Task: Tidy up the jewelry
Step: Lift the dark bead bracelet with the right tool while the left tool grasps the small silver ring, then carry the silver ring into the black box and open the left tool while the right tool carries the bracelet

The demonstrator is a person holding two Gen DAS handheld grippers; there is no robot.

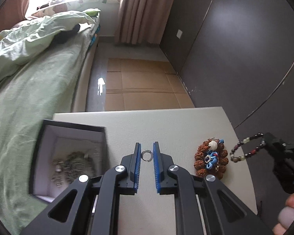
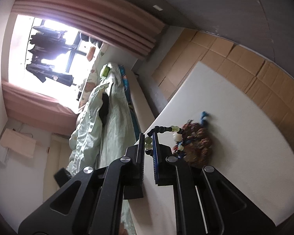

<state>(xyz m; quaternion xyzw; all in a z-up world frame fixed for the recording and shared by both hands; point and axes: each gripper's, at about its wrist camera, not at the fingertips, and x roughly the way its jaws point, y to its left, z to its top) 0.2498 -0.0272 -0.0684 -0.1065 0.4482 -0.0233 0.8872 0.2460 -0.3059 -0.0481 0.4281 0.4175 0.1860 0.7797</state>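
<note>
Left wrist view: left gripper (image 1: 147,154) pinches a small ring (image 1: 146,154) upright above open table (image 1: 176,125); right gripper (image 2: 148,145) clamps a beaded bracelet (image 2: 162,130) past the table's edge.

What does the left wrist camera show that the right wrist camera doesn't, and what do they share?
Only the left wrist view shows the open black box and the small silver ring pinched in the left gripper. Only the right wrist view shows the window. Both show the white table, the brown beaded ornament and the bead bracelet clamped in the right gripper.
</note>
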